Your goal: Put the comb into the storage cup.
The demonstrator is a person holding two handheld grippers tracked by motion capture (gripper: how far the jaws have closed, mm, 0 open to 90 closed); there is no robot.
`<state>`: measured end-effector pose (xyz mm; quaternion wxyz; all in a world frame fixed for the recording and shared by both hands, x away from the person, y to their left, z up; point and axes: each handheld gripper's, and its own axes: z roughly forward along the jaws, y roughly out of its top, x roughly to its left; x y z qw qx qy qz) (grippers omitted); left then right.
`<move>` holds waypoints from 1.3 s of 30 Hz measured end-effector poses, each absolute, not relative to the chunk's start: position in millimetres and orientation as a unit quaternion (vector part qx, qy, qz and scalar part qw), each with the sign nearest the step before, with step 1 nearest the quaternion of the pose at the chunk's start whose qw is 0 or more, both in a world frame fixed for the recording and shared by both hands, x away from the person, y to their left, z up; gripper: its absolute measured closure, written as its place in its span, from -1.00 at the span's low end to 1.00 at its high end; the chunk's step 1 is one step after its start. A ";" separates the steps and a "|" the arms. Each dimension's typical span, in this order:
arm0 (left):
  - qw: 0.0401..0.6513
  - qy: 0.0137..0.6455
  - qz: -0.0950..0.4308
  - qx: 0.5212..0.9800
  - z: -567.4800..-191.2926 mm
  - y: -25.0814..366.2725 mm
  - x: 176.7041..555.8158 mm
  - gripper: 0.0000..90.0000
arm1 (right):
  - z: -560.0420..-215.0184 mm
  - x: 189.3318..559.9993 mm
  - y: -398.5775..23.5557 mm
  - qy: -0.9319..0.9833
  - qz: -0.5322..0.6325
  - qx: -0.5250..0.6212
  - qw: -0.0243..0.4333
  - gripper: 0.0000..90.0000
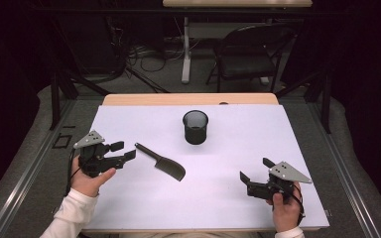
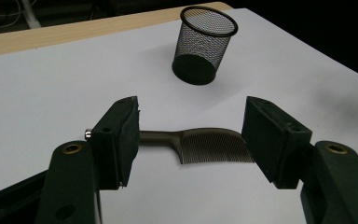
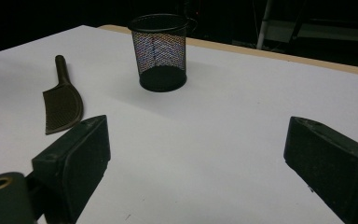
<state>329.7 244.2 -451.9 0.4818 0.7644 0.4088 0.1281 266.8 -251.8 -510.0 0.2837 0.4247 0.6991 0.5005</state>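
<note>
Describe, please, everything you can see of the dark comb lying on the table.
The comb is a dark, brownish-black piece that looks like plastic: a slim rounded handle widening into a broad curved blade edged with a row of fine teeth. It lies flat on the white table surface, handle pointing toward the far left, blade toward the near right. It sits in front of the mesh cup, apart from it. The left gripper stands open just beside the handle end; nothing touches the comb.

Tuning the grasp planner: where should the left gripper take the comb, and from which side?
Grip the comb by its narrow handle, probably from above with the jaws across it. It lies flat on the table, handle end nearest the open left gripper; the toothed blade is wide and thin, harder to pinch.
</note>
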 end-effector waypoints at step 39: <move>0.364 0.438 0.135 0.811 -449.2 202.0 396.5 0.52 | -514.0 270.3 -254.6 0.699 0.499 0.435 0.270 -0.81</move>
